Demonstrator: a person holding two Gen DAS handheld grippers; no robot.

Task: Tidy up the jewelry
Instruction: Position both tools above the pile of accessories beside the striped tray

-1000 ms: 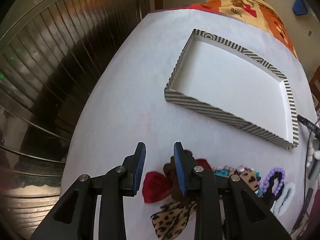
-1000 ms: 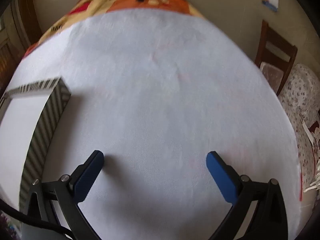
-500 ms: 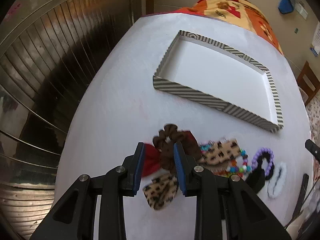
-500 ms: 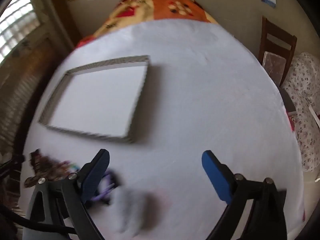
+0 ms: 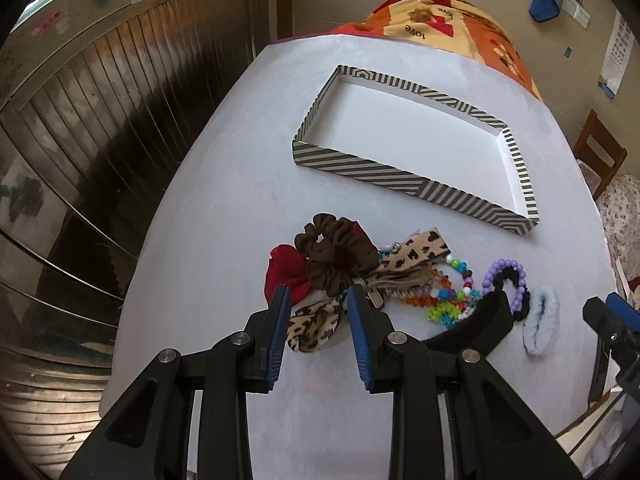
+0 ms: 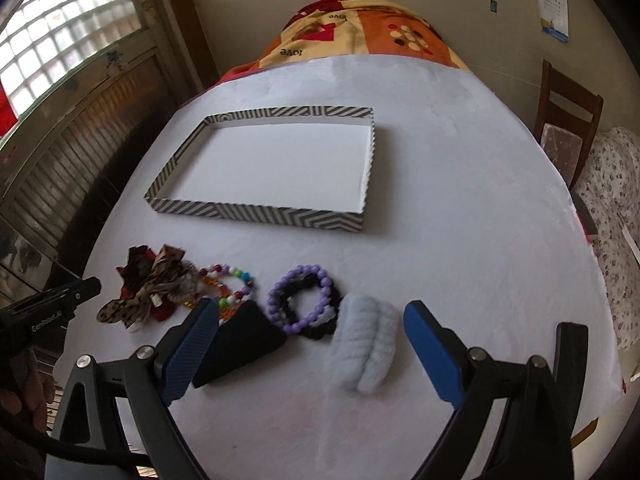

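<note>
A black-and-white striped tray (image 5: 360,168) (image 6: 256,214) with a bare white floor sits mid-table. In front of it lies a heap: brown scrunchie (image 5: 336,252), red scrunchie (image 5: 284,272), leopard bow (image 5: 316,328), coloured bead bracelet (image 5: 448,300), purple bead bracelet (image 6: 298,300), pale blue fluffy scrunchie (image 6: 364,344) and a black wedge-shaped piece (image 6: 244,340). My left gripper (image 5: 318,300) hovers over the leopard bow, jaws a little apart and holding nothing. My right gripper (image 6: 312,308) is wide open above the purple bracelet and the fluffy scrunchie, touching neither.
White cloth (image 6: 460,220) covers the table, and an orange patterned blanket (image 6: 360,28) lies at its far end. A wooden chair (image 6: 568,120) and floral bedding (image 6: 616,200) are on the right. A dark ribbed shutter (image 5: 100,120) runs along the left edge.
Both grippers pulled back and rose. The right one swung from bare cloth to above the bracelets and fluffy scrunchie. More of the heap shows in the left view.
</note>
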